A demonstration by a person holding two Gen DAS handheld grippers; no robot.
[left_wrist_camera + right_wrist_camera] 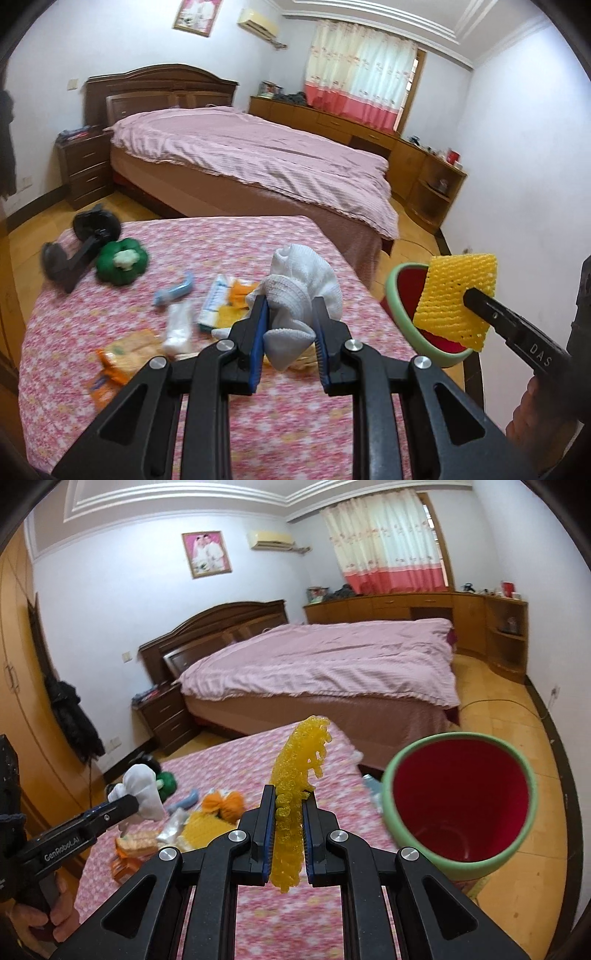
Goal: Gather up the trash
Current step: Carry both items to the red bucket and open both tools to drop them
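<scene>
My left gripper [291,301] is shut on a crumpled white cloth [303,280], held up over the pink flowered table [258,240]. My right gripper [290,792] is shut on a yellow foam net [295,768], just left of a bin with a green rim and red inside [458,736]. In the left wrist view the net [458,295] hangs in front of the bin [397,295] past the table's right edge. The right wrist view shows the left gripper [129,803] with the cloth [142,790] at far left. Several wrappers [218,302] lie on the table.
A green toy pumpkin [122,260] and a black stand [81,251] sit at the table's far left. An orange snack packet [118,365] lies near the front. A bed with a pink cover [251,155] stands beyond, with a nightstand [85,166] and wooden cabinets [424,166].
</scene>
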